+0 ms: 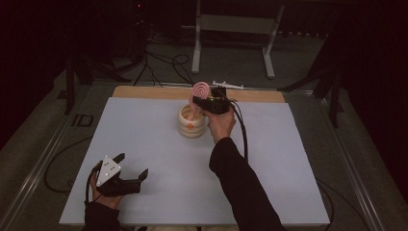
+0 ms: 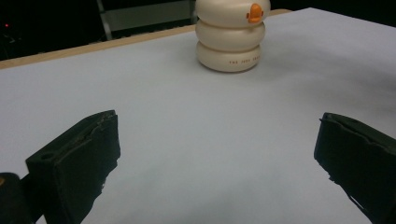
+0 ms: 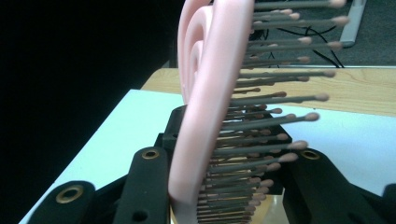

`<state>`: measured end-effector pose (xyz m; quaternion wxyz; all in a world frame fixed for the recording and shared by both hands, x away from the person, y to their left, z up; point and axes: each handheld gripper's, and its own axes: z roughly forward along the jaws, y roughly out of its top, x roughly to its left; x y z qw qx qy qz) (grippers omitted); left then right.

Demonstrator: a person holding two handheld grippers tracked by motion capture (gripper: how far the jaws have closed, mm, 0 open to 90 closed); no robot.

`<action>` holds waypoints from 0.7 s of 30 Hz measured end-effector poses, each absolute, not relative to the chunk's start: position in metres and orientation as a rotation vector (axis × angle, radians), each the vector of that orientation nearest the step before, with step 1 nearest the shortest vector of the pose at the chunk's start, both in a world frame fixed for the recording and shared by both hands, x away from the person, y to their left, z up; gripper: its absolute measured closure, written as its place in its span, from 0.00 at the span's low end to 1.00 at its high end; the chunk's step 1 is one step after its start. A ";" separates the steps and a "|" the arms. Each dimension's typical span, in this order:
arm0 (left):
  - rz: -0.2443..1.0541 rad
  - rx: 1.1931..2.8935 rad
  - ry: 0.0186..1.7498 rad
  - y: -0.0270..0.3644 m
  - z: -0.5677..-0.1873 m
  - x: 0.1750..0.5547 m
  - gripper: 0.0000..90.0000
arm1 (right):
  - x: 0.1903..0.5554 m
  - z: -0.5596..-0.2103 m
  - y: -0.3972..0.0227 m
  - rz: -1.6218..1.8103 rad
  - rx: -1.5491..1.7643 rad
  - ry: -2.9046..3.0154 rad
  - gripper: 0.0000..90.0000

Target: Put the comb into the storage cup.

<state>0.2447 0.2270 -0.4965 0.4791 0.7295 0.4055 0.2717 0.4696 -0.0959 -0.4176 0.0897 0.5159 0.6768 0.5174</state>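
Observation:
A pink hairbrush (image 1: 201, 90) with dark, pale-tipped bristles stands upright over a cream ribbed cup (image 1: 191, 122) at the middle back of the table. Its handle reaches down into the cup's mouth. My right gripper (image 1: 201, 103) is shut on the hairbrush just above the cup. In the right gripper view the hairbrush (image 3: 205, 107) rises between the two jaws of that gripper (image 3: 219, 163), bristles pointing right. My left gripper (image 1: 132, 165) hovers near the front left of the table, open with nothing between its jaws. From the left gripper (image 2: 217, 154) the cup (image 2: 231, 42) stands far ahead.
A pale sheet (image 1: 144, 144) covers the table, with a wooden strip (image 1: 144, 91) along the back edge. A small white object (image 1: 227, 85) lies on that strip. Beyond it, a metal frame (image 1: 231, 29) and cables (image 1: 163, 67) sit on the floor.

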 end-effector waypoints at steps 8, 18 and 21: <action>0.662 1.780 0.989 0.227 -0.497 0.245 0.01 | 0.470 -0.418 -0.094 1.539 1.536 2.011 0.70; 0.662 1.783 0.990 0.227 -0.497 0.245 0.01 | 0.469 -0.419 -0.093 1.533 1.534 2.019 0.70; 0.662 1.783 0.989 0.227 -0.497 0.245 0.01 | 0.469 -0.419 -0.092 1.535 1.533 2.017 0.70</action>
